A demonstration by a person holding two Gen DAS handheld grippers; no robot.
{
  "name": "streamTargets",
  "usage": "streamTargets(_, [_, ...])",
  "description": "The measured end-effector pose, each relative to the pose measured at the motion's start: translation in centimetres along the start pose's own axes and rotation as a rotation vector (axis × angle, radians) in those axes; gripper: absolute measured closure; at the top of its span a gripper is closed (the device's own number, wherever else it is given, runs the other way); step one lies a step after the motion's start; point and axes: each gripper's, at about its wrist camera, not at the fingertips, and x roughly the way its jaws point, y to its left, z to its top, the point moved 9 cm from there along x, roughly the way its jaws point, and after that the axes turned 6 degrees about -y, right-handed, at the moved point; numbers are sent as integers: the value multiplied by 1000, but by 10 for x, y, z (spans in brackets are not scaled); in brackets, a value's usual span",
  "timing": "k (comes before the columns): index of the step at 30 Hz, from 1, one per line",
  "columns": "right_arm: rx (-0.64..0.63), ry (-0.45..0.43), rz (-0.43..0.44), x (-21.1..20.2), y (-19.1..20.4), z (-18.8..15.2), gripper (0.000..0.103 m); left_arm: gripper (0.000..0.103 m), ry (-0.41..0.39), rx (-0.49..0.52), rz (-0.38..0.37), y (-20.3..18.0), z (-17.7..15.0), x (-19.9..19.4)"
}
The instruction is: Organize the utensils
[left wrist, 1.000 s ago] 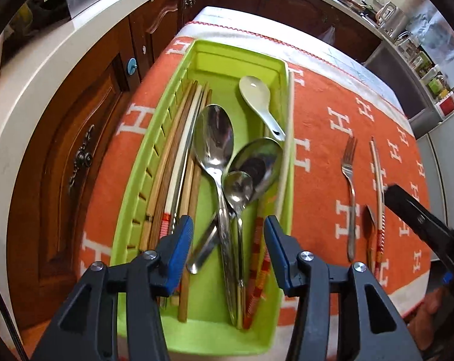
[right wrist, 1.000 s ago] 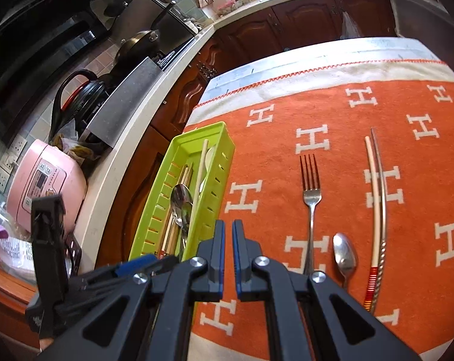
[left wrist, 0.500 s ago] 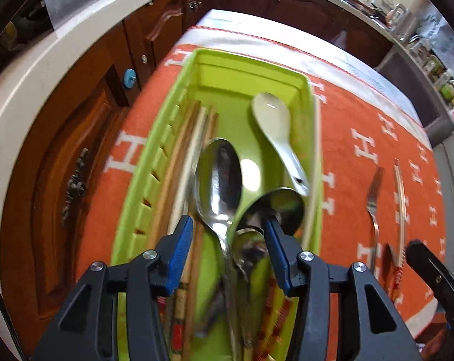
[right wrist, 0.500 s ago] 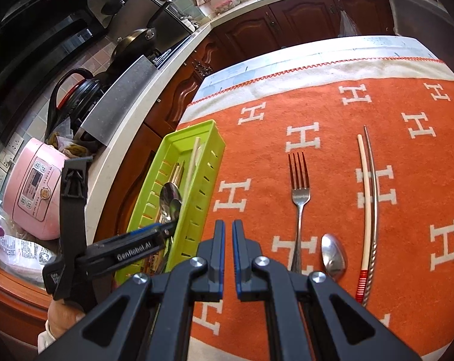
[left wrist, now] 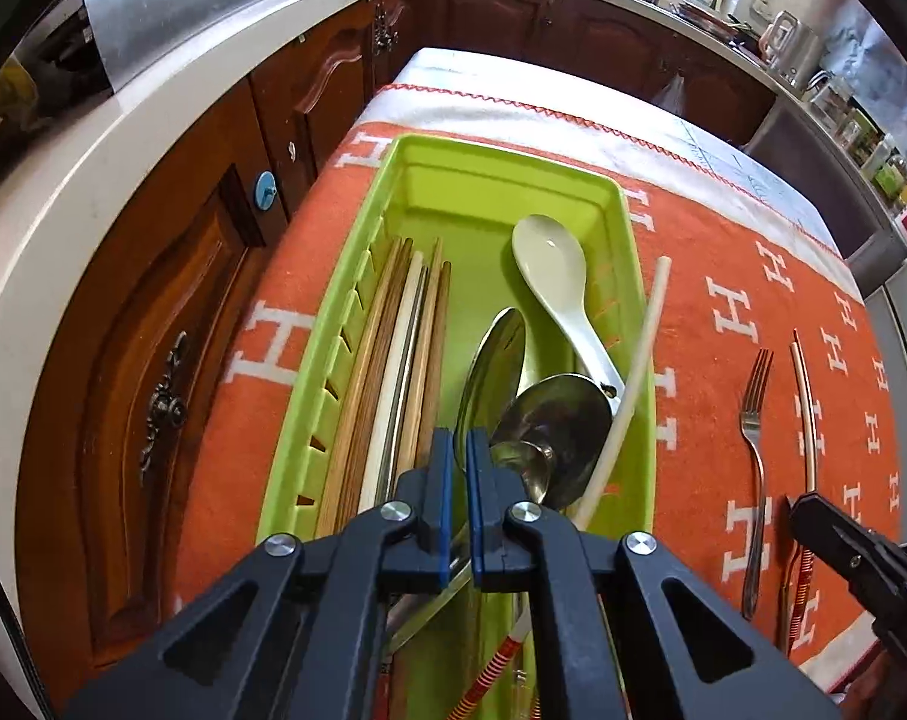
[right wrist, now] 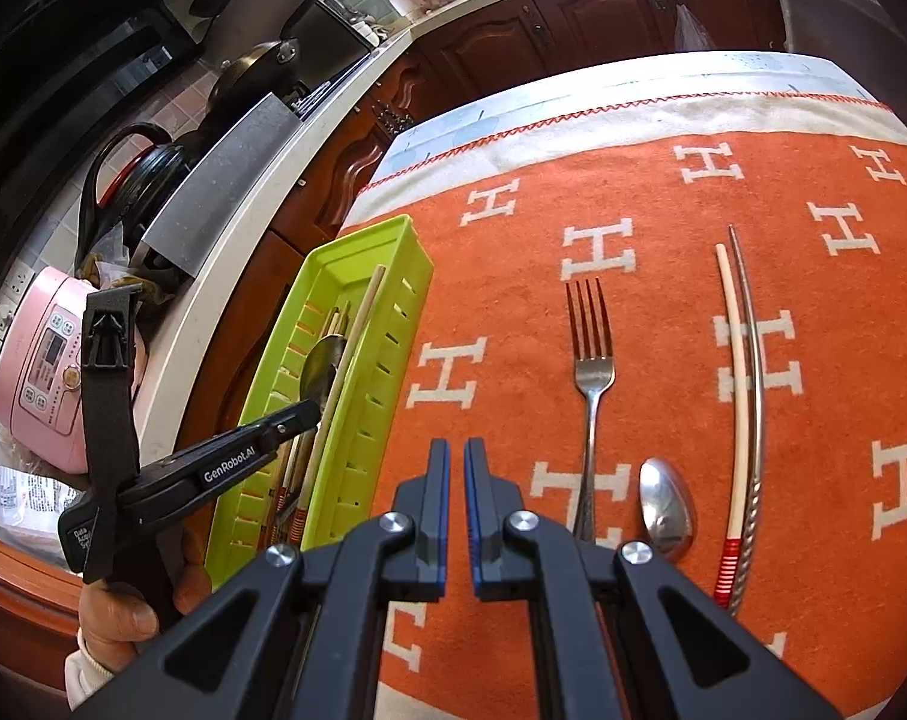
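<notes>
Since a second ago the left gripper (left wrist: 460,443) has pressed its fingers nearly together low inside the green tray (left wrist: 627,222); whether they pinch a spoon handle I cannot tell. Crowding it are a steel spoon (left wrist: 492,369), a white ceramic spoon (left wrist: 552,273), wooden chopsticks (left wrist: 387,324) and a white chopstick (left wrist: 639,360) leaning over the rim. Right gripper (right wrist: 457,459), fingers nearly together and holding nothing, hovers over the orange cloth (right wrist: 513,276) on the desk, beside a fork (right wrist: 591,360), small spoon (right wrist: 666,507) and two chopsticks (right wrist: 738,396).

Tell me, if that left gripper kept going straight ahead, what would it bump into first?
Probably the large steel spoon lying in the lime-green plastic tray; the left gripper points right at its bowl, though depth is unclear.
</notes>
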Motion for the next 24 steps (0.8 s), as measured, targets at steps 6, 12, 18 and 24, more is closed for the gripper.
streamTargets(6, [0, 0, -3, 0, 0, -1, 98, 102, -26, -57, 17, 10, 2, -12])
streamTargets(12, [-14, 0, 6, -1, 1, -3, 98, 102, -16, -49, 2, 11, -3, -21])
streamTargets(18, [-28, 2, 12, -2, 3, -5, 98, 93, -7, -35, -89, -10, -8, -33])
streamTargets(24, [-42, -8, 16, -5, 4, -4, 98, 83, 2, -12, -151, -23, -15, -44])
